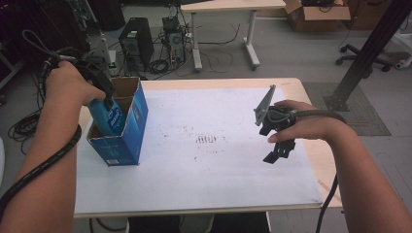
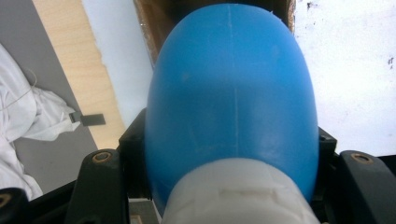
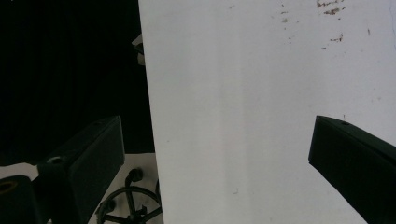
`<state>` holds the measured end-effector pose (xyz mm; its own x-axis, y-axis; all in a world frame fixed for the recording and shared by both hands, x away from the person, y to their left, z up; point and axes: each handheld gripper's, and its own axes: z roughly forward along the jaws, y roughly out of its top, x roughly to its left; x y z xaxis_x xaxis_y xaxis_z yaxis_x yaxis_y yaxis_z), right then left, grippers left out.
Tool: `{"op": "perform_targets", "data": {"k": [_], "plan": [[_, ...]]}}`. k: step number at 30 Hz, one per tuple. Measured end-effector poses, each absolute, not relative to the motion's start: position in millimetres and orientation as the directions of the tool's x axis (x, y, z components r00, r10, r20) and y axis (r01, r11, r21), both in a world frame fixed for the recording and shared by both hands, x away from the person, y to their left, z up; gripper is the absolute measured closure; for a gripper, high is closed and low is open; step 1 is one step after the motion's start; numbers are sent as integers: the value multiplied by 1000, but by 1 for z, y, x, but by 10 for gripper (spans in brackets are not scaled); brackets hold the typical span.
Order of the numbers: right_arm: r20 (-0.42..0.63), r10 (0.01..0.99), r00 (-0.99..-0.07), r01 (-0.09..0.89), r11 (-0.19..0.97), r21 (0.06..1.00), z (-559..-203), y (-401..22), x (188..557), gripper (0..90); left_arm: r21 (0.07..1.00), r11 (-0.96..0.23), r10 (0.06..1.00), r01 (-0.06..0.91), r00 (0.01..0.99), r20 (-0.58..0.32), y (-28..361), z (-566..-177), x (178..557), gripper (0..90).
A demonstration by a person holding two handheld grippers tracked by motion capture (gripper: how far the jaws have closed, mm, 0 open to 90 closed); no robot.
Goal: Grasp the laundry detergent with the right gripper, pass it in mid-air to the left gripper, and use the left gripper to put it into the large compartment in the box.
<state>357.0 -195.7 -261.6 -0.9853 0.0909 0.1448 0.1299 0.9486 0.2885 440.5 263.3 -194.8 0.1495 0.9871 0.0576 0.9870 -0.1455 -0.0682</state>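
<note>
A blue bottle (image 2: 231,102) with a white cap (image 2: 238,193) sits clamped between the jaws of the left gripper (image 1: 99,92), its body partly down inside the open blue cardboard box (image 1: 127,128) that stands near the left edge of the white table mat (image 1: 218,160). The right gripper (image 1: 276,138) hangs over the mat's right side, well apart from the box, jaws spread and holding nothing. The box is upright but nothing braces it, so pressing the bottle against its inner wall or divider could tip or slide it toward the table edge; a loosened grip on the smooth, rounded bottle could let it drop askew
</note>
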Motion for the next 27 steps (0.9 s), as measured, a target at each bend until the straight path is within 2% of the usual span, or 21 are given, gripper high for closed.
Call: {"op": "perform_targets", "data": {"k": [27], "plan": [[159,83,-984,128,946,298,-268,-194,360,34,-67,-146,983,987,153,100,255,-249,446,385]]}}
